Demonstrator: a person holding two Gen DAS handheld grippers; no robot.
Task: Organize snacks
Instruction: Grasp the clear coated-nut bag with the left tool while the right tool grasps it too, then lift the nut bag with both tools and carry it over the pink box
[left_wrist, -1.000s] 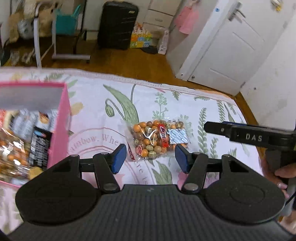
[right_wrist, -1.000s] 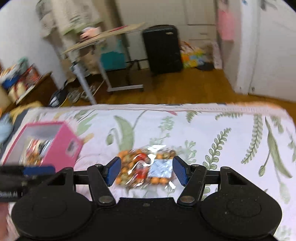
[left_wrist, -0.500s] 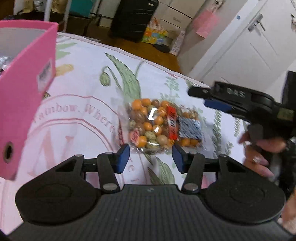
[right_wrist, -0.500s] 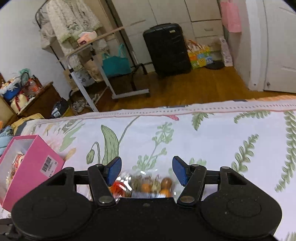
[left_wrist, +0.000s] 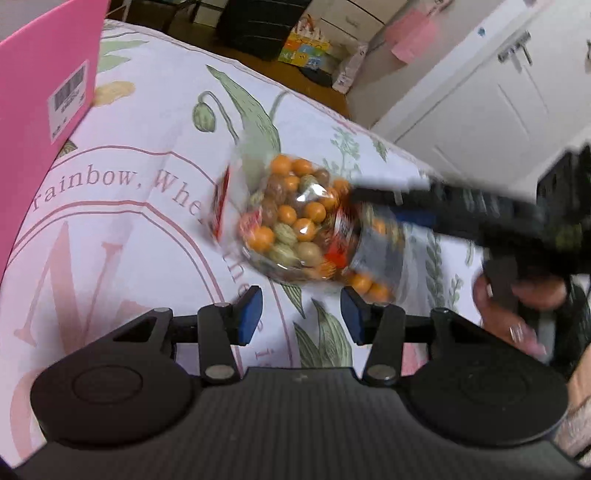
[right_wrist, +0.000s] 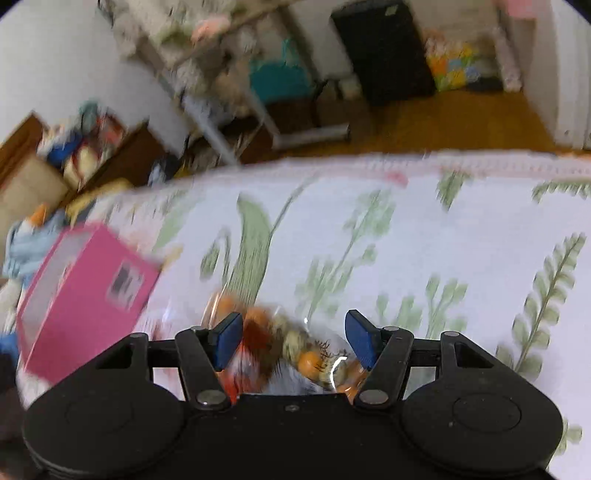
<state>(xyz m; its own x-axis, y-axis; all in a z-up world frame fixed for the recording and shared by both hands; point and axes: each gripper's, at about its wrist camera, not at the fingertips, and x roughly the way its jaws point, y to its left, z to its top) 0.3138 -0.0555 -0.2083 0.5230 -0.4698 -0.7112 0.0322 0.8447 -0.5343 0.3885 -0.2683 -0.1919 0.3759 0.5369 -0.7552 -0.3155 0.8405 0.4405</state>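
A: Where is the snack bag (left_wrist: 295, 221) being kept?
B: It is lying longways across the bedspread (left_wrist: 147, 155), near the pink box (left_wrist: 44, 92).
A: And the grippers?
B: The left gripper (left_wrist: 301, 319) is being closed, empty. The right gripper (right_wrist: 293, 338) is being held half open around the bag.

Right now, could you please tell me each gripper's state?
Left gripper: closing, nothing between the fingers.
Right gripper: open around the snack bag, not gripping.

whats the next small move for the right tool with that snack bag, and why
Probably close the right tool on the clear bag of coated nuts. In the right wrist view the bag already sits between its blue pads, which stand apart without pressing it, and the bag lies on the floral cloth. The left tool, its jaws closing, is short of the bag. The pink box waits nearby.
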